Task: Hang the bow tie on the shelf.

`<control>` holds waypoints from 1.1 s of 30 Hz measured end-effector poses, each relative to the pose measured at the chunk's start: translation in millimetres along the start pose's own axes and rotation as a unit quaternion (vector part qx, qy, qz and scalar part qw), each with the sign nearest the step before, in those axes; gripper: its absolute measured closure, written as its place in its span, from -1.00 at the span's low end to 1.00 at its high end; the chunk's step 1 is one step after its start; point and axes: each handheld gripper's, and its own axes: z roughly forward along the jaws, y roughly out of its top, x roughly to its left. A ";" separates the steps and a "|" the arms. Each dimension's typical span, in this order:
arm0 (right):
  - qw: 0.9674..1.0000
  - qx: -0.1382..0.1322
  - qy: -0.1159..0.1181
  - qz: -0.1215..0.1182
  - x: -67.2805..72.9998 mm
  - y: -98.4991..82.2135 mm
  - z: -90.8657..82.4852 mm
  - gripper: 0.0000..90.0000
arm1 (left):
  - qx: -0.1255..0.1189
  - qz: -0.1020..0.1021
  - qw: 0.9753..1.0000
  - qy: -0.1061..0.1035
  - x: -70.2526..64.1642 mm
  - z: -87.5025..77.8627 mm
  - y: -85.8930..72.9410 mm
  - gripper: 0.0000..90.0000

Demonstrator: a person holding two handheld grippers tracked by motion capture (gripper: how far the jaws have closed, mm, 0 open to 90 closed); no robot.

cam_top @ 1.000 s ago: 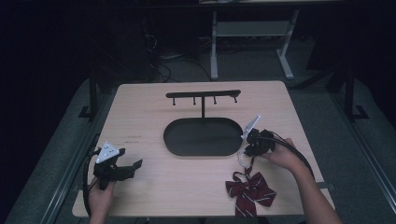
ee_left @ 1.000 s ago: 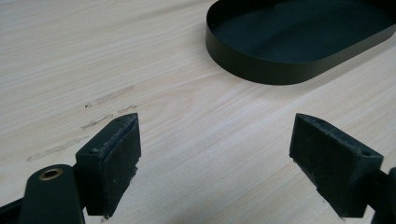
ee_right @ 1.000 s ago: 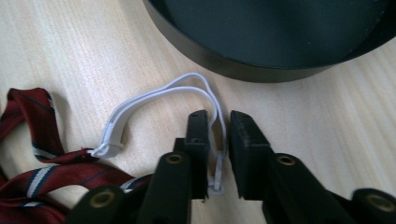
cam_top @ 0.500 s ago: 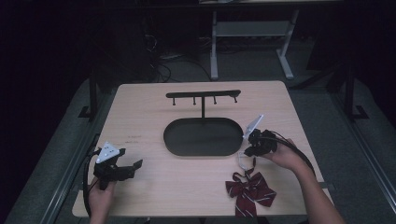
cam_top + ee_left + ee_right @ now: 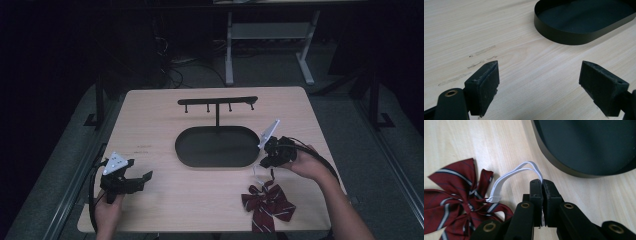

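The desk (image 5: 165, 115) filled mid-frame, with the oval black tray (image 5: 215, 147) at its centre. At lower left the left tool (image 5: 131, 180) stood spread. At lower right lay the striped bow tie (image 5: 269, 206); the right tool (image 5: 542, 185) pinched its white elastic loop (image 5: 510, 176).

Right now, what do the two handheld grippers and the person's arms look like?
Both grippers are black. The left gripper and right gripper each carry a pale grey three-cornered plate on top and trail a black cable. Their fingers are blocky black pads, scuffed, on arms with brass-coloured rivets. The forearms show bare, with no sleeves or gloves visible.
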 end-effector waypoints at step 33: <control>0.997 -0.028 -0.006 -0.067 22.1 40.6 -63.0 0.92 | 0.000 0.003 1.000 0.000 -0.1 0.7 0.4 -0.64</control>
